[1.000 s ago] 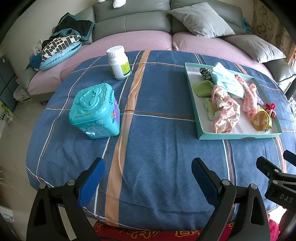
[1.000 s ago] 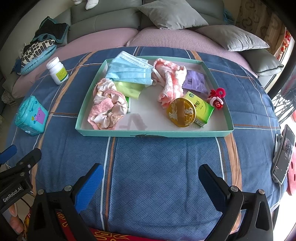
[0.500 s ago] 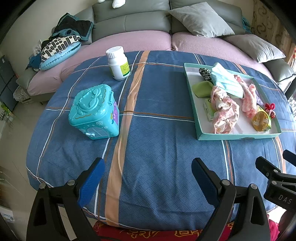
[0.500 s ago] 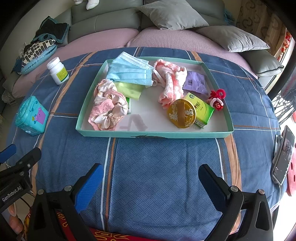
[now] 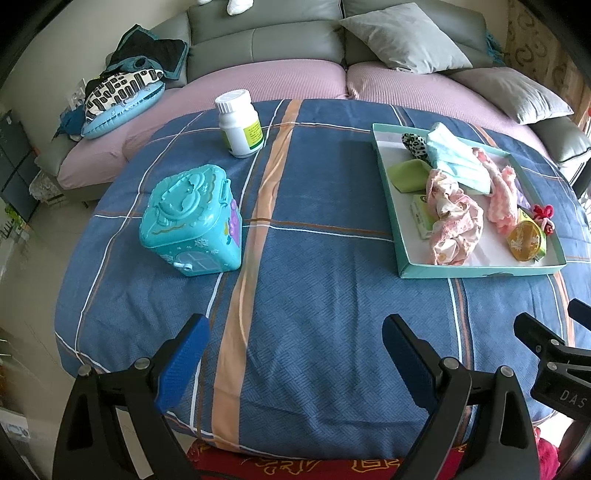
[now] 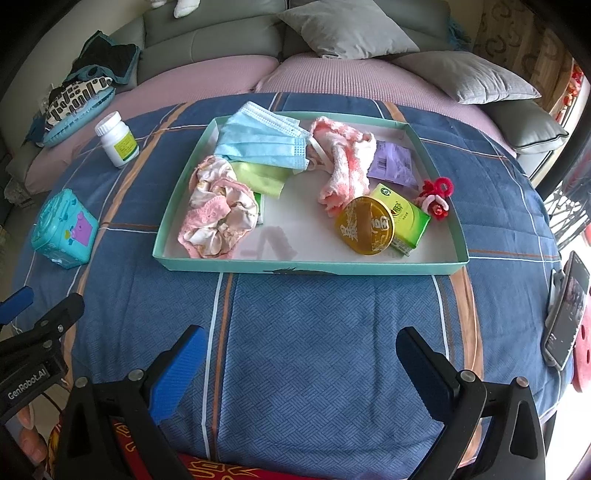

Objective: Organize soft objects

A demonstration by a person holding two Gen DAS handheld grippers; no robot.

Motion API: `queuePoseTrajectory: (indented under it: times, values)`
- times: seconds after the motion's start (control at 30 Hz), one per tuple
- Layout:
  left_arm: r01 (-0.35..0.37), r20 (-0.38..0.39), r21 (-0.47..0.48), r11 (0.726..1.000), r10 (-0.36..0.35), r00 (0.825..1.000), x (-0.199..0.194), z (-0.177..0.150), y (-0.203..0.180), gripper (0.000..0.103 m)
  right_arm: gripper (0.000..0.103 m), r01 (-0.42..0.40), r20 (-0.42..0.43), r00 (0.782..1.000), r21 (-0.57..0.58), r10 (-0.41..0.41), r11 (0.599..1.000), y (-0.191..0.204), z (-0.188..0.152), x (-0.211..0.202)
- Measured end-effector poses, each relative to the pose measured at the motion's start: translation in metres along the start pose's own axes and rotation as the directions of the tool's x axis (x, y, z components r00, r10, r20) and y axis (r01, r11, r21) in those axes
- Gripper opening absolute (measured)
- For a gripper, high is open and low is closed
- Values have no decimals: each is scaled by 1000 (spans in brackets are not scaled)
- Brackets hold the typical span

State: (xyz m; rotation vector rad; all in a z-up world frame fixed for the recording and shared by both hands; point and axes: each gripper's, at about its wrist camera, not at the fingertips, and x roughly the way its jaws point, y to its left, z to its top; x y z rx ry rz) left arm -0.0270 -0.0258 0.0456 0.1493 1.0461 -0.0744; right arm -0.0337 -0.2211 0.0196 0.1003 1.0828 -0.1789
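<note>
A teal tray (image 6: 310,266) sits on the blue plaid cloth; it also shows in the left wrist view (image 5: 402,251). In it lie a blue face mask (image 6: 264,140), a pink floral scrunchie (image 6: 218,214), a pink fluffy cloth (image 6: 343,162), a green cloth (image 6: 264,177), a red hair tie (image 6: 436,195), a gold tin (image 6: 364,225), a green box (image 6: 406,218) and a purple packet (image 6: 393,162). My left gripper (image 5: 295,358) and right gripper (image 6: 303,365) are open and empty, low at the table's near edge.
A teal toy case (image 5: 192,221) and a white pill bottle (image 5: 240,123) stand left of the tray. A phone (image 6: 565,310) lies at the table's right edge. A sofa with grey cushions (image 6: 347,26) lies behind.
The left wrist view has shifted slightly; both grippers stay open and empty and nothing on the table has moved.
</note>
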Motion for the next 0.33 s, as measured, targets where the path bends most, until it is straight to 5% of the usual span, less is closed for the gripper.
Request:
queuePoseTrajectory:
  times: [0.33]
  values:
    - [8,18,-10,1000,-8,1000,-5,3,2,95,103,-2,-2,1000,-3,2,1000,0,0,2]
